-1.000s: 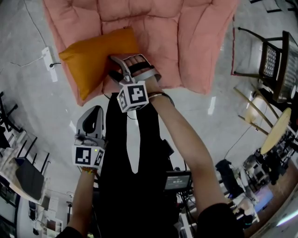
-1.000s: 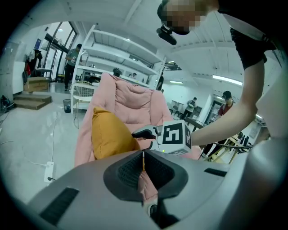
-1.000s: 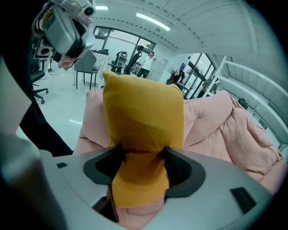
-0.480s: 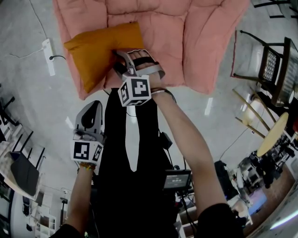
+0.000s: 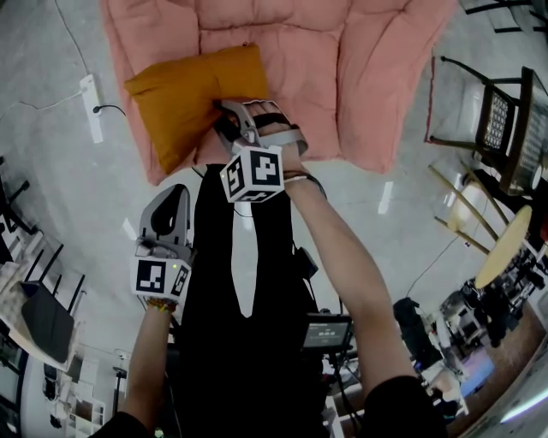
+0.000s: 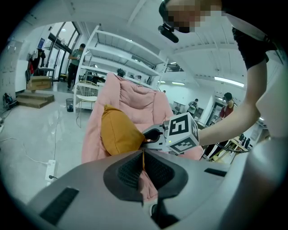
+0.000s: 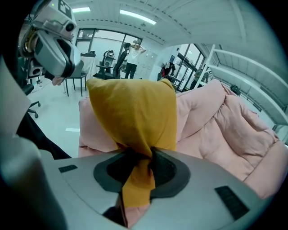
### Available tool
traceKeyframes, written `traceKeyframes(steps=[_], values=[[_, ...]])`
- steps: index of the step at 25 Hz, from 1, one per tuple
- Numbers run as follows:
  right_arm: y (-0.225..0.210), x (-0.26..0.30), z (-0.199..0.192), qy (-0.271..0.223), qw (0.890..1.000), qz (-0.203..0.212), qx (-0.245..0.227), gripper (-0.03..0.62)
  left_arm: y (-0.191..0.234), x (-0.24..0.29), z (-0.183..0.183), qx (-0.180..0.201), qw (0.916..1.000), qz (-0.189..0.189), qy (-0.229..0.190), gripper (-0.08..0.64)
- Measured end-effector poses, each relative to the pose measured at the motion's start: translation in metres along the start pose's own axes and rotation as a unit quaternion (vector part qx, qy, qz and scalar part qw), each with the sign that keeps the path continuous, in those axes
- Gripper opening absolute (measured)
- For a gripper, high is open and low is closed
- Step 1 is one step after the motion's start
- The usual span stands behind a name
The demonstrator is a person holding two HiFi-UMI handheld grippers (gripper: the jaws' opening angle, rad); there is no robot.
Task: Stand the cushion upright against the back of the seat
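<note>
Right now the grasping step is taking place: the right tool [image 7: 143, 165] is pinching a corner of the orange cushion [image 5: 193, 92], its jaws having just been closing, and fabric is bunching between the pads. The cushion is lying at the front left of the pink seat [image 5: 368, 85], near its edge and well apart from the seat back [image 5: 282, 15]. The left tool [image 5: 174, 198] is hanging beside the person's body, jaws pressed together on nothing. The next move is probably calling for lifting that corner, carrying the cushion rearward and tipping it upright; a one-corner hold is likely letting it droop.
</note>
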State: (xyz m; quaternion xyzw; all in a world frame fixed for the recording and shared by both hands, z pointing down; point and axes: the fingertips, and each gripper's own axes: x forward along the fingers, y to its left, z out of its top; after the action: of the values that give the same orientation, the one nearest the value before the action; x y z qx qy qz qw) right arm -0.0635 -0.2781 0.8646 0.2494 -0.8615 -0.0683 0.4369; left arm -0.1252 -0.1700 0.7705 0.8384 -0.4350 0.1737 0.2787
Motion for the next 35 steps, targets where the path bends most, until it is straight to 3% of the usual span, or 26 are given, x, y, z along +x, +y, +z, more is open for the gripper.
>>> traceKeyframes(steps=[11,17,24,31,35], values=[[-0.008,-0.029,0.007,-0.016,0.995,-0.023,0.094,0.092,-0.005,0.0,0.012,0.012,0.9999,-0.01,-0.004,0.02],[-0.038,-0.043,0.004,-0.017,0.982,-0.088,0.165,0.091,-0.002,0.001,0.015,0.019,0.9997,-0.015,-0.003,0.02],[-0.096,-0.058,-0.014,-0.024,0.944,-0.169,0.282,0.091,-0.002,0.003,0.02,0.021,0.9995,-0.022,-0.002,0.02],[-0.15,-0.061,-0.02,-0.038,0.901,-0.234,0.363,0.086,0.006,0.005,0.029,0.023,0.9995,-0.021,-0.003,0.02],[-0.174,-0.055,-0.029,-0.039,0.869,-0.276,0.409,0.086,0.012,0.007,0.032,0.023,0.9995,-0.02,0.0,0.02]])
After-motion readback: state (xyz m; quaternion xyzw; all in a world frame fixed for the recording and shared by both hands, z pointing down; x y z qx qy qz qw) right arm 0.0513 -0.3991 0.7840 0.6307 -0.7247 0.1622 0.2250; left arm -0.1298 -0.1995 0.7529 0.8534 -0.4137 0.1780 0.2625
